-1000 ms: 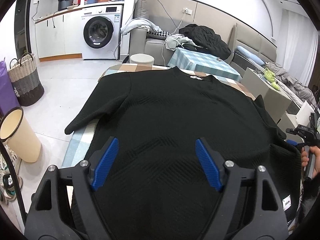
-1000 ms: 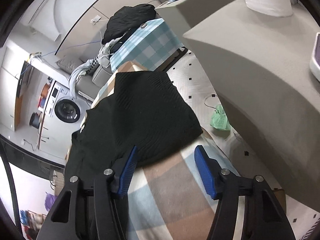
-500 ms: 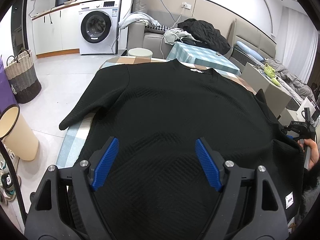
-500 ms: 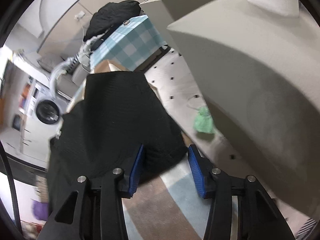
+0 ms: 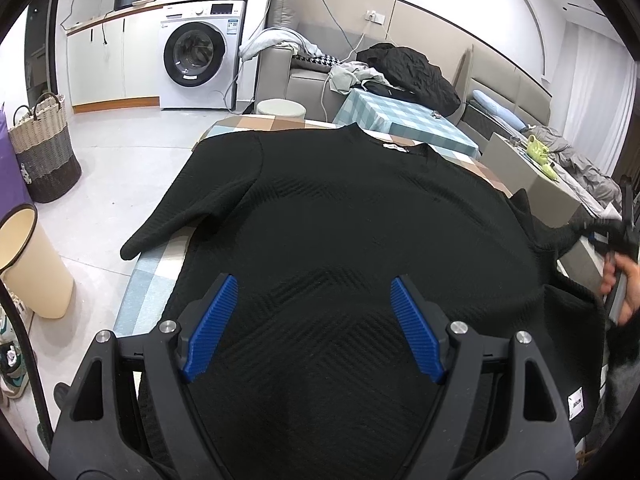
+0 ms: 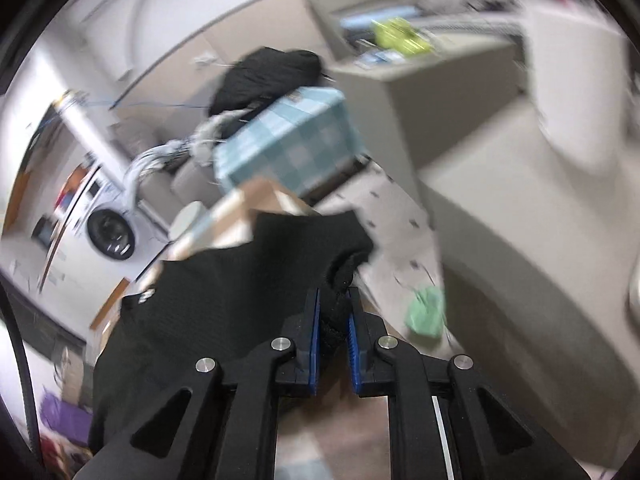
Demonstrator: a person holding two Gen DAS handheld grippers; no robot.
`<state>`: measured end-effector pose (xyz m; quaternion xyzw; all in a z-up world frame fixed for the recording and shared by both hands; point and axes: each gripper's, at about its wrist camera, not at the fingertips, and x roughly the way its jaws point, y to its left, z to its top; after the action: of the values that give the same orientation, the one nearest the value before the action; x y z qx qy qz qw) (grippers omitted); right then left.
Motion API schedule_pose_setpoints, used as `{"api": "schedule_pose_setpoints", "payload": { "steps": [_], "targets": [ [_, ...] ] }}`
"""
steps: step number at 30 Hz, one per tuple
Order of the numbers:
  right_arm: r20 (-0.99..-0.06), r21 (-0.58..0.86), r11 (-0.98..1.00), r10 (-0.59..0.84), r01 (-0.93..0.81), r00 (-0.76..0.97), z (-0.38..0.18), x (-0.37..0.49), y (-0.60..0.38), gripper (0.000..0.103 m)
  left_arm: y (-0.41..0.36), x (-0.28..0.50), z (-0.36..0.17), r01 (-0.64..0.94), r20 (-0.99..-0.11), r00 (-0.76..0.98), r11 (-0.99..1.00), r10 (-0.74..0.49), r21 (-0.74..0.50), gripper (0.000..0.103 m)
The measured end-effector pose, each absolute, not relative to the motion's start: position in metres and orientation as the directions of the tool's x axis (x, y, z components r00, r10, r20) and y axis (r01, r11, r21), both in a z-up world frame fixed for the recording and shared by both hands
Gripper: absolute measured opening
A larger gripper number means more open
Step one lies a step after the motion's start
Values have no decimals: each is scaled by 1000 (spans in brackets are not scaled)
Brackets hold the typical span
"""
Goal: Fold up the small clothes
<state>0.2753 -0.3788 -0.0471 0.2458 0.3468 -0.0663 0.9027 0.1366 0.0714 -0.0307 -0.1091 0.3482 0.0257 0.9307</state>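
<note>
Item: black sweater (image 5: 352,240), textured knit, lying front-up and mostly flat across the checked tabletop (image 5: 156,280), neckline at the far end, its left sleeve (image 5: 180,220) trailing over the tabletop's left edge. Right sleeve (image 6: 304,248): raised off the tabletop, bunched at the cuff. Right gripper (image 6: 334,316): jaws closing, with a thick wad of that cuff between the blue pads, which already press it on both sides; this view is motion-blurred. Left gripper (image 5: 312,328): jaws wide apart, poised above the sweater's lower body, holding nothing. Step, as judged: folding the right sleeve inward over the sweater's body. Risks: the hold is on a rumpled wad, not a flat edge, so the sleeve may land twisted or creased; with nothing pinning the sweater's body, a quick pull could drag the whole garment sideways and skew it on the tabletop; the knit may slip free mid-swing.
</note>
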Motion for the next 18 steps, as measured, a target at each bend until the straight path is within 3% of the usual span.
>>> {"api": "schedule_pose_setpoints", "payload": {
  "steps": [4,8,11,12,18],
  "targets": [
    [-583,337,941,235,-32,778,0,299,-304,11,75,133,-29,-130,-650,759,974,-23,-186,77],
    [-631,268,890,451,-368,631,10,311,-216,12,78,130,-27,-140,-646,763,973,-13,-185,77],
    [-735,172,822,474,-542,485,-7,301,-161,29,82,129,-28,-154,-648,762,969,-7,-191,77],
    [-759,133,816,449,-562,472,-14,296,-153,41,85,129,-29,-159,-650,760,968,-5,-194,77],
    [-792,120,896,346,-427,502,-34,281,-184,44,112,129,-40,-220,-669,744,945,3,-241,77]
  ]
}}
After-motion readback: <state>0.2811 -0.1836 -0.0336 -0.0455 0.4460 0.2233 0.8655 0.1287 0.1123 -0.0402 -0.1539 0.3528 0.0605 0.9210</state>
